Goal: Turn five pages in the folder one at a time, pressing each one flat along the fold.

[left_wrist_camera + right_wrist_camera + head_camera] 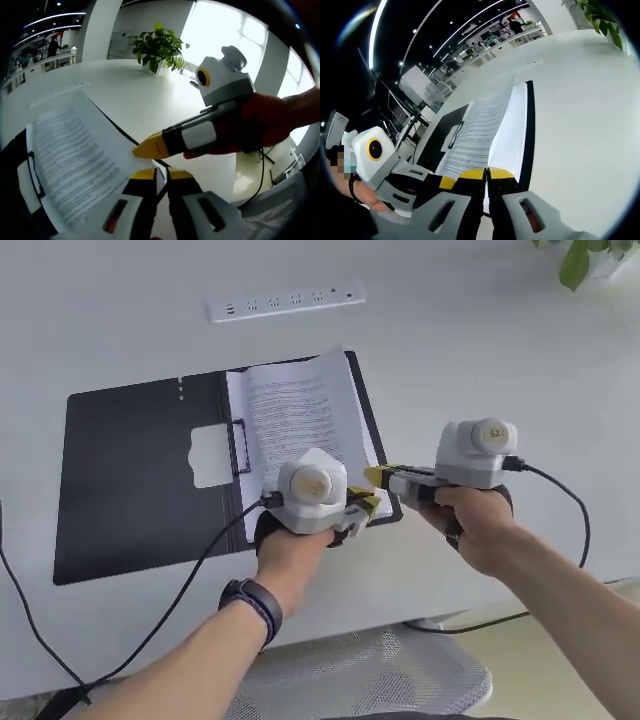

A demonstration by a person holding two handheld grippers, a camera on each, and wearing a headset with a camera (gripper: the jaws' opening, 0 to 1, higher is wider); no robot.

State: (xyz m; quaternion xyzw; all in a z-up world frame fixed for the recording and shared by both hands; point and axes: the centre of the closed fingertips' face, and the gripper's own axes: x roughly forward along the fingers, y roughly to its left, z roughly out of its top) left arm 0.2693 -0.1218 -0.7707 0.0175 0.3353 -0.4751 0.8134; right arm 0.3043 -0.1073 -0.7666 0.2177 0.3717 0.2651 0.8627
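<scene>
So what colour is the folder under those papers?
Black. The head view shows it best: the open folder lies under the printed page.

Black folder (130, 490) lying open and flat on the white table (480, 360), its left cover bare and a stack of printed pages (300, 415) clamped at the spine on its right half. The top page (477, 132), dense with lines of text, is raised off the stack at its near right corner. There the left gripper (367, 503) and the right gripper (375, 476) each have their jaws closed on its edge, and a plain white page (512, 130) shows beneath.
</scene>
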